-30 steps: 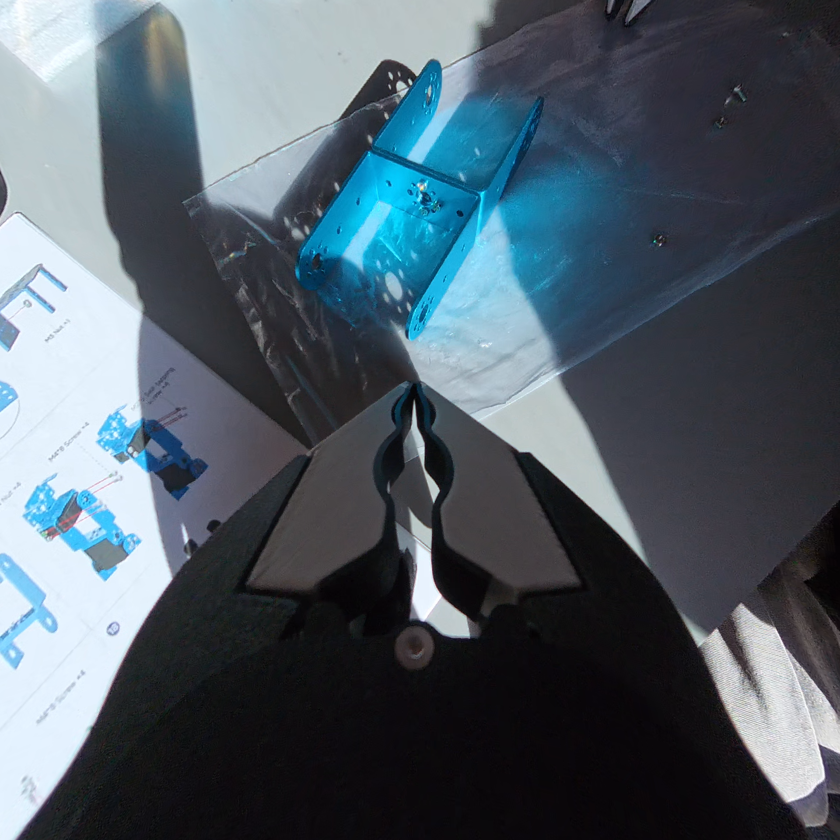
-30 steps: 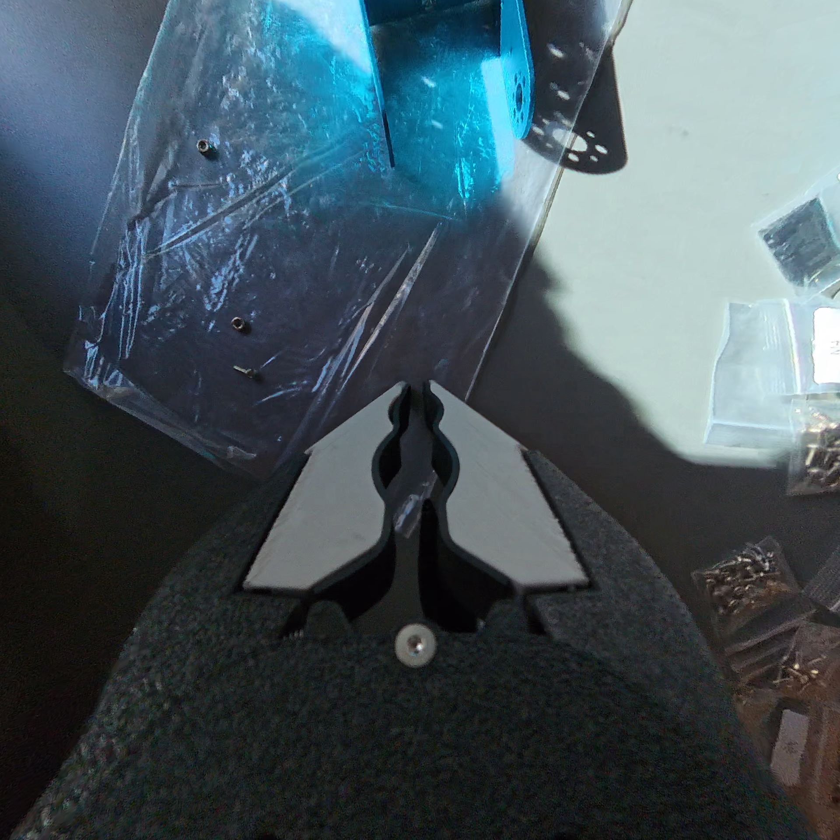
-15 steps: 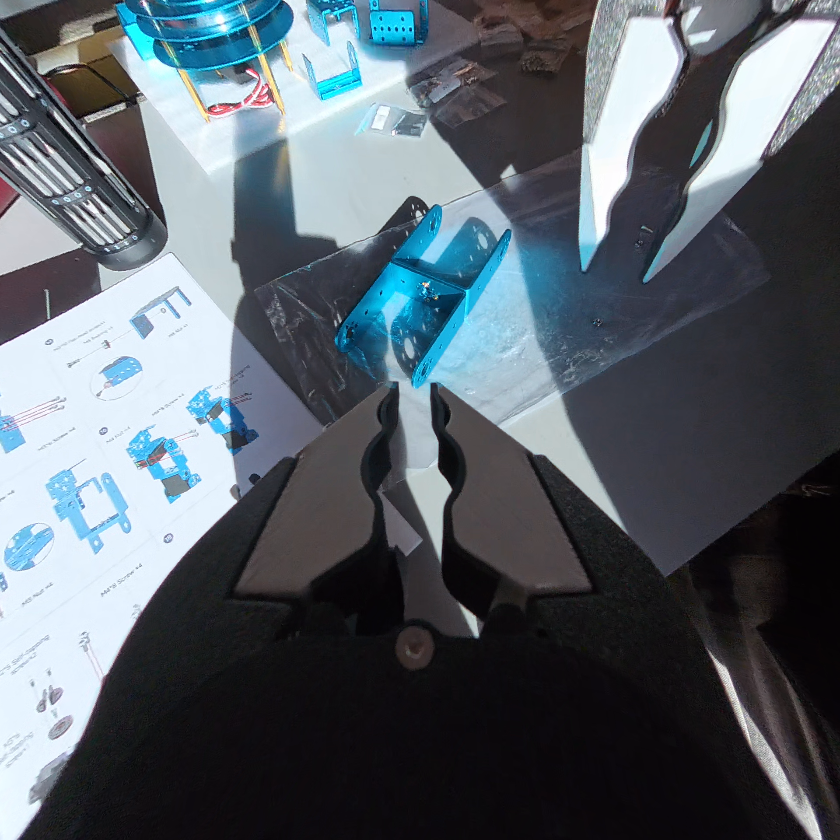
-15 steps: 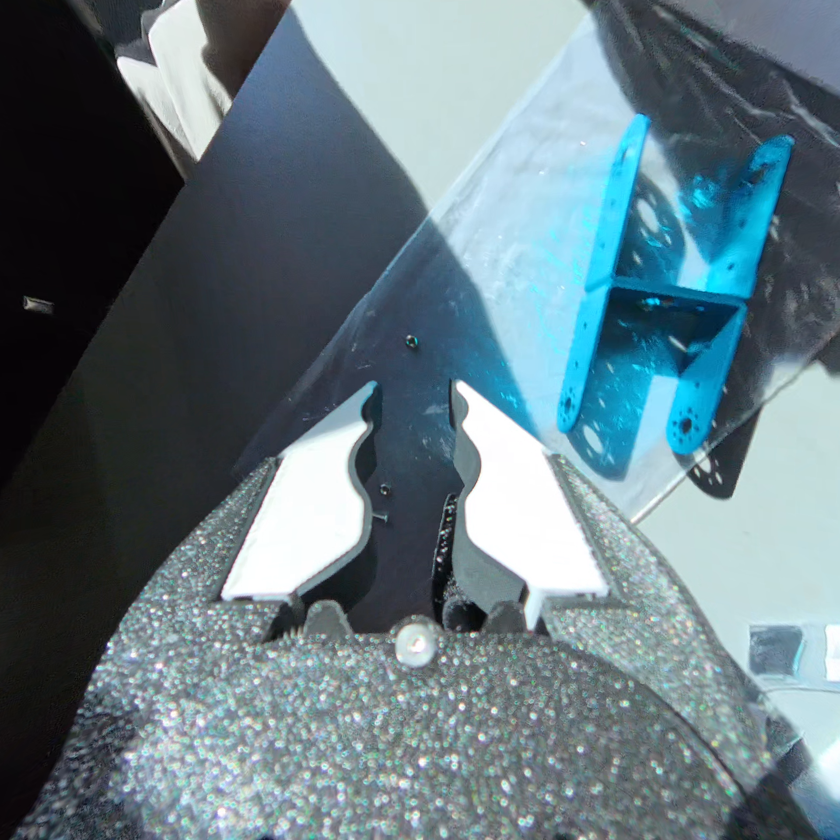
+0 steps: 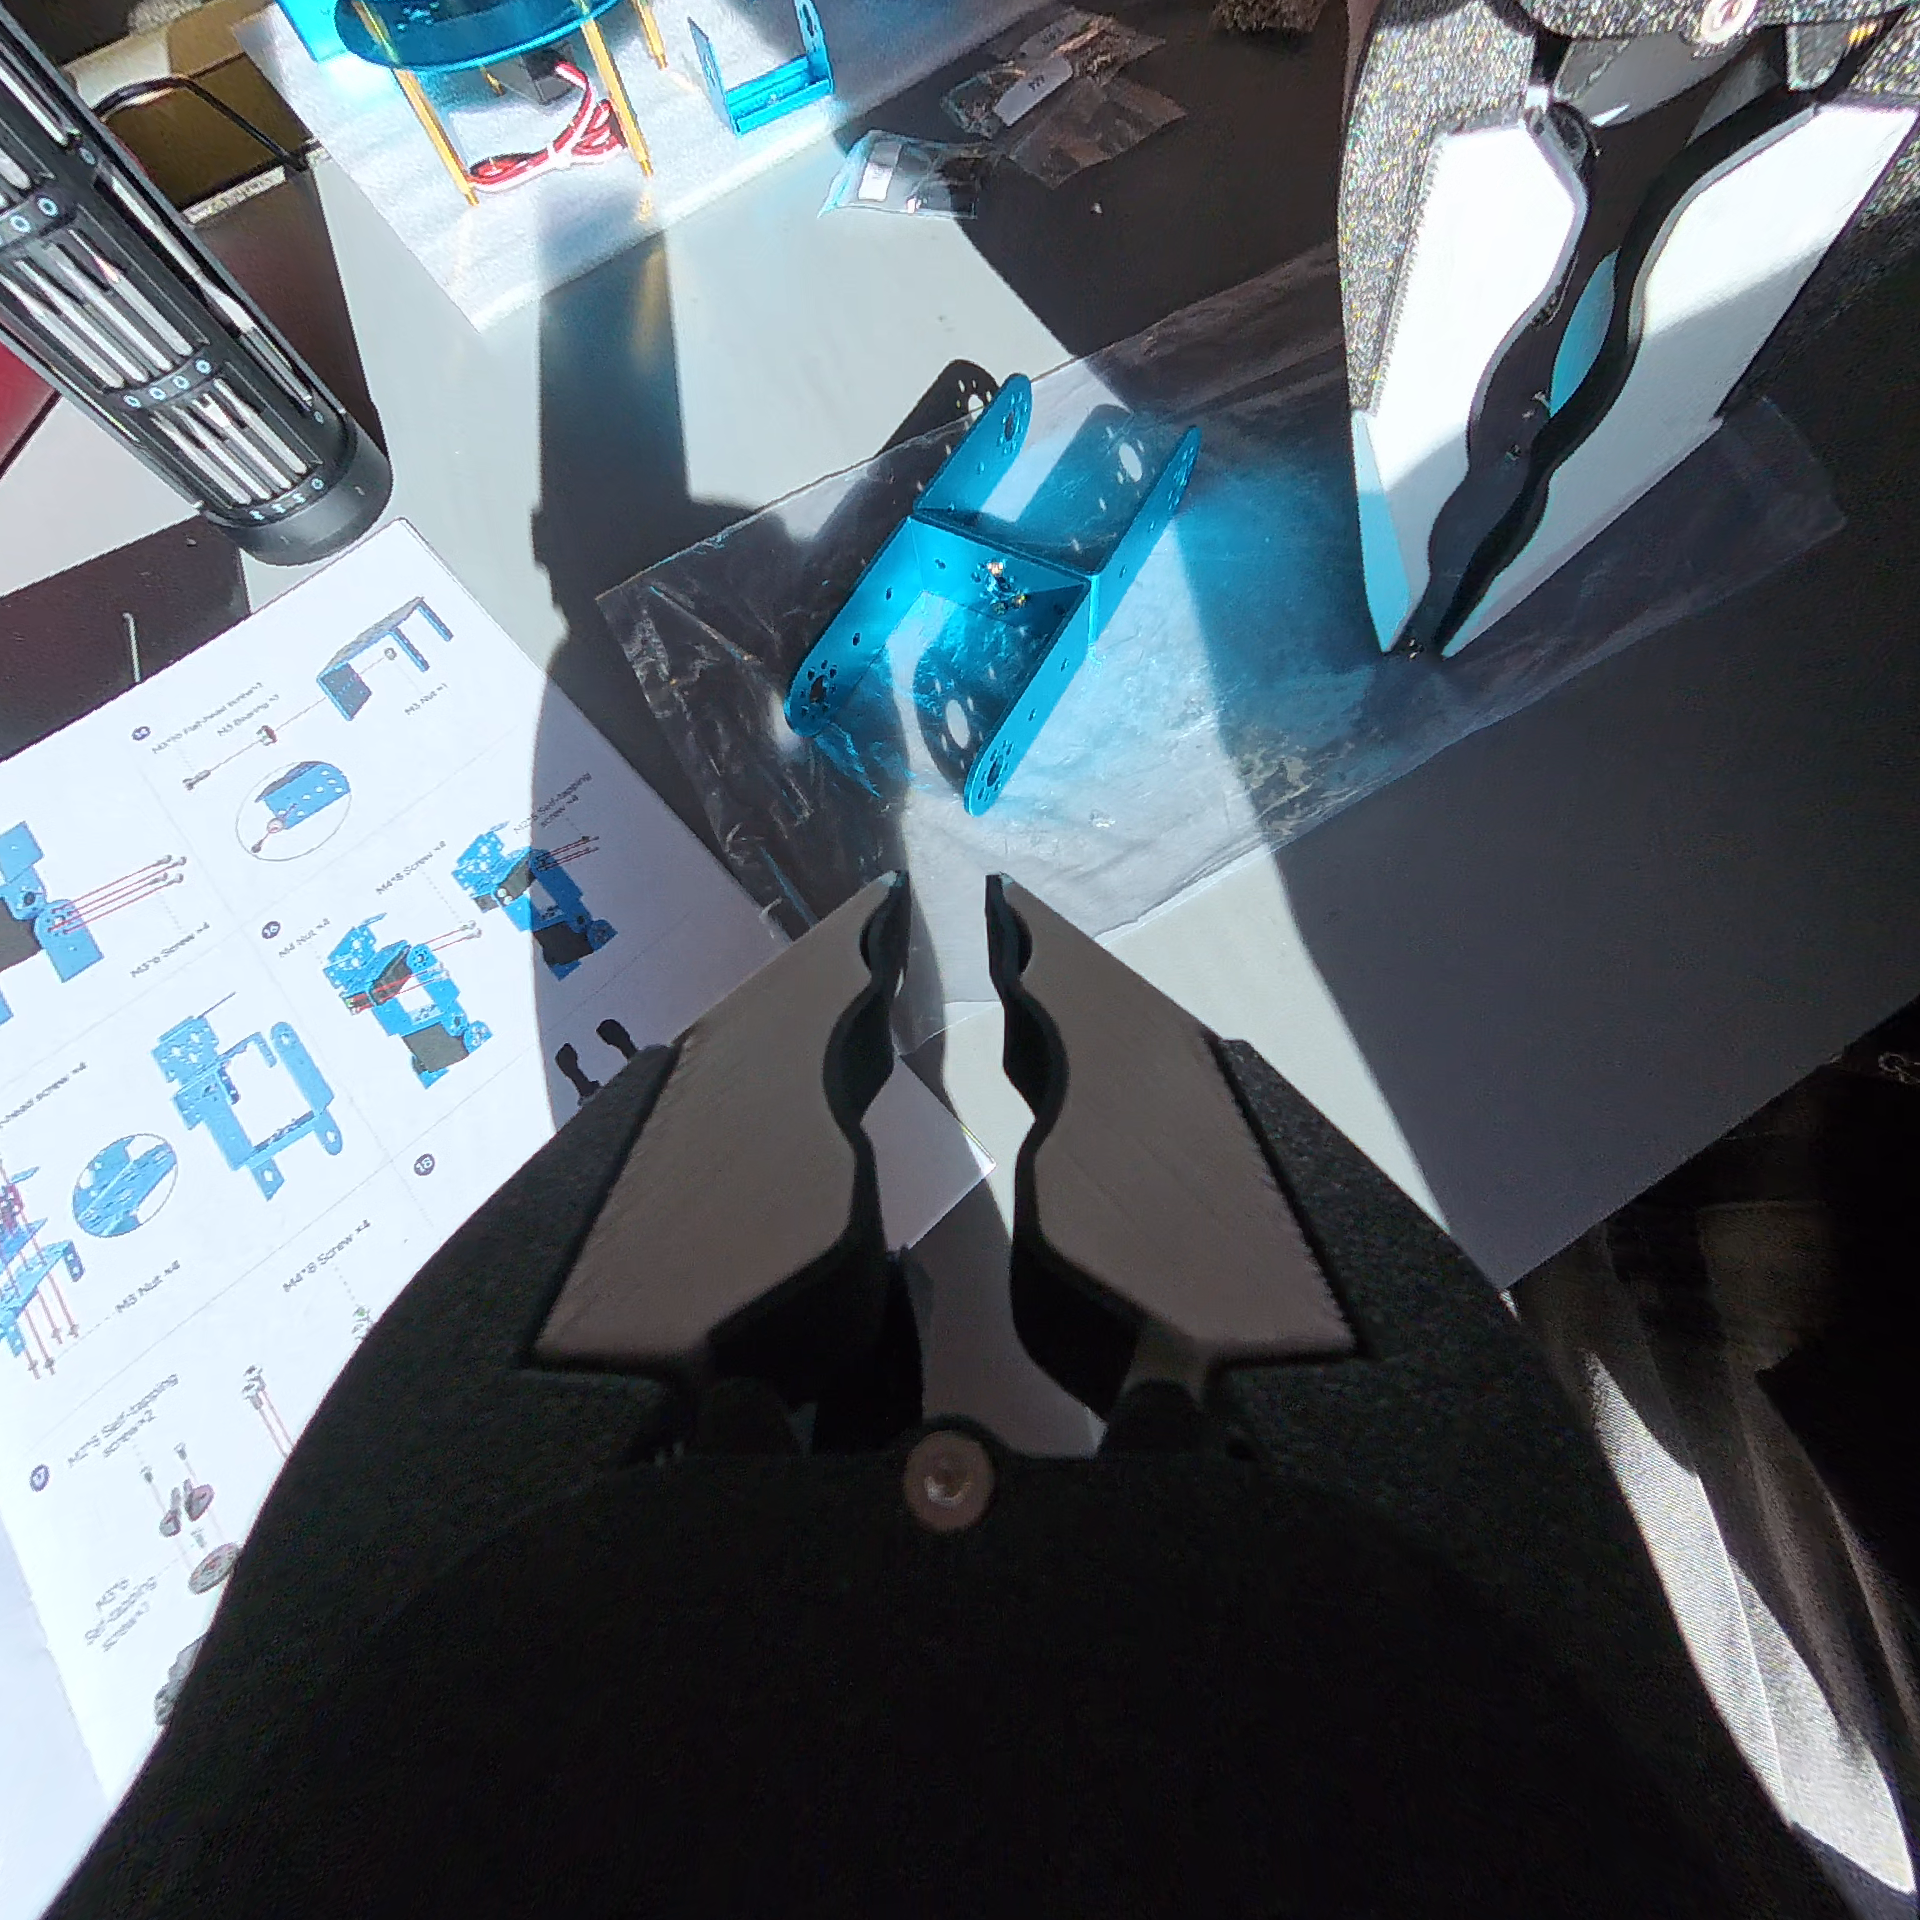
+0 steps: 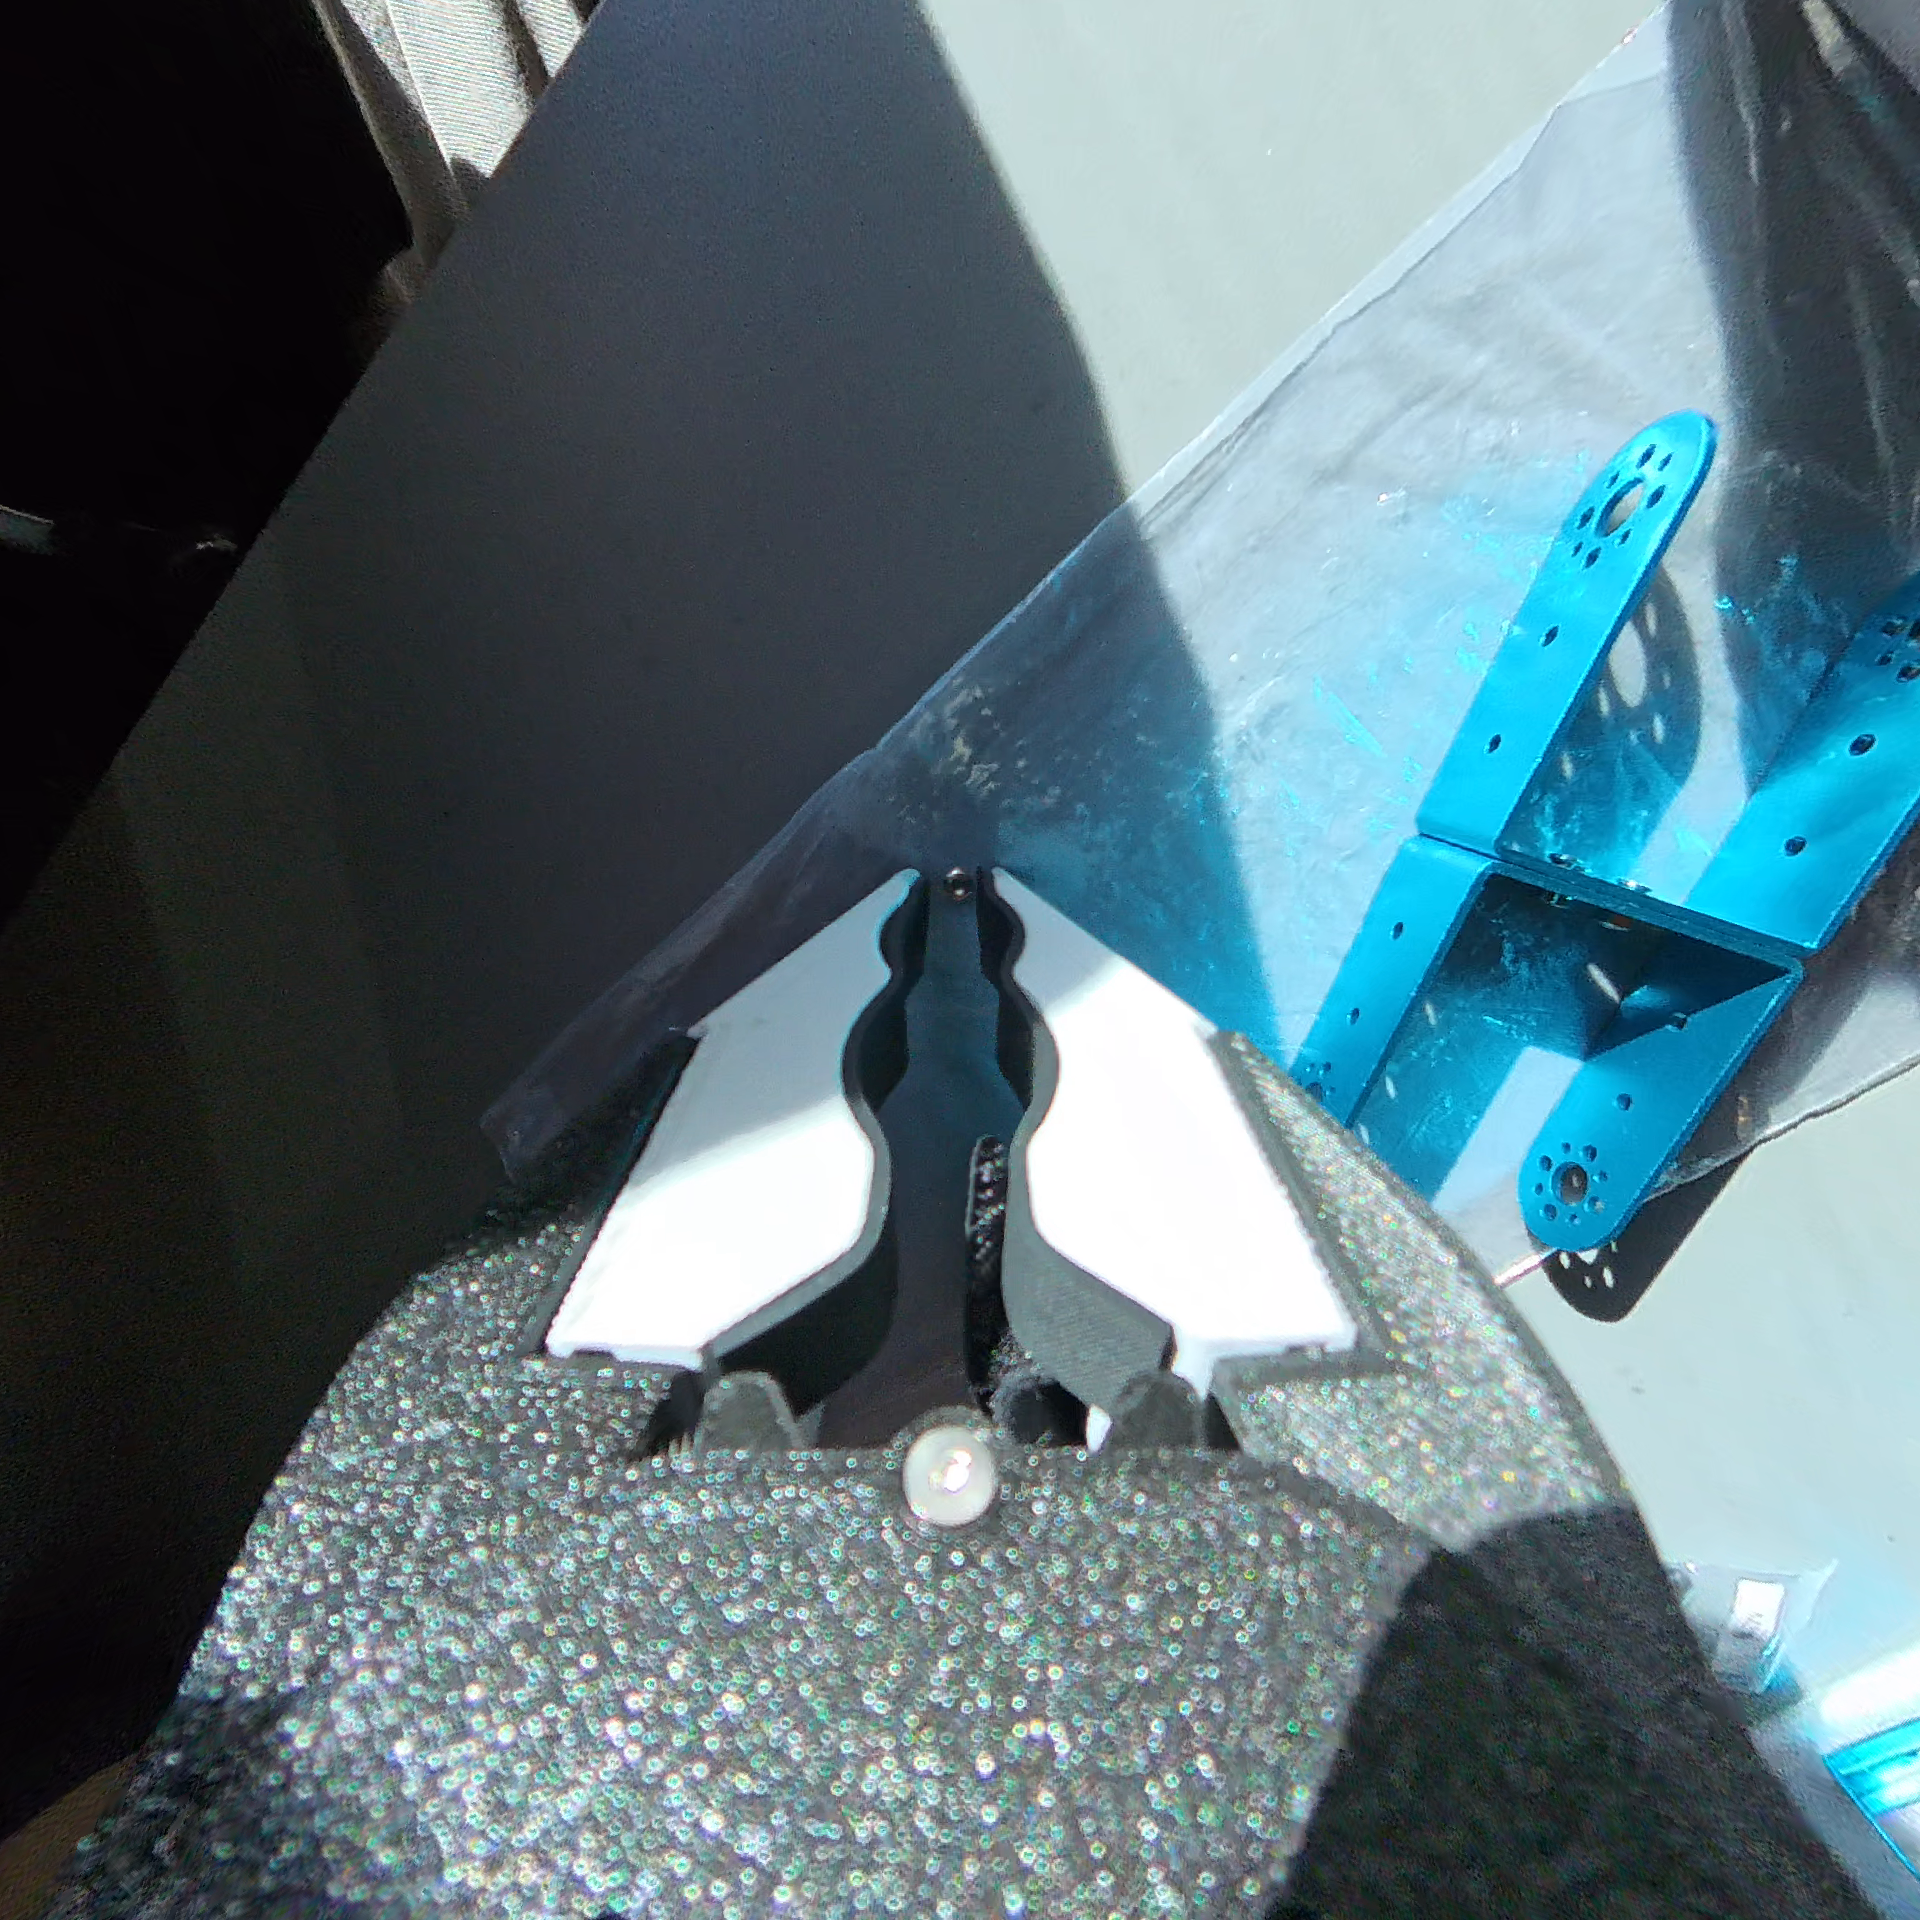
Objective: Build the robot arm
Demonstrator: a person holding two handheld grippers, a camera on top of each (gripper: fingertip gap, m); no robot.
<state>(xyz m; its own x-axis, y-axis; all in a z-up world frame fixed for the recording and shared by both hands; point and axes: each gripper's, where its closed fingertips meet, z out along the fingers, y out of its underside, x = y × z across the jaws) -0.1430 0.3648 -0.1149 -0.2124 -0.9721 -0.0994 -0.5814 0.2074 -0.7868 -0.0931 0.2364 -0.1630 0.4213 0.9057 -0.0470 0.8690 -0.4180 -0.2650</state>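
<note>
Left gripper (image 5: pixel 940 883): parted, empty, over the table's near edge.
Right gripper (image 6: pixel 956 878): narrowly parted, tips straddling a screw (image 6: pixel 954 882) beside the bracket (image 6: pixel 1621 883).

A printed sheet (image 5: pixel 260 935) at the tabletop's (image 5: pixel 810 312) left edge carries small captions and circled step numbers beside blue diagrams. Bags (image 5: pixel 894 182) near the far edge bear white labels, too small to read.

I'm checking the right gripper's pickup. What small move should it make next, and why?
Probably close the right gripper a little. A tiny dark screw lies on the clear plastic bag right between its fingers, which stand slightly apart, so a gentle pinch looks enough.
</note>
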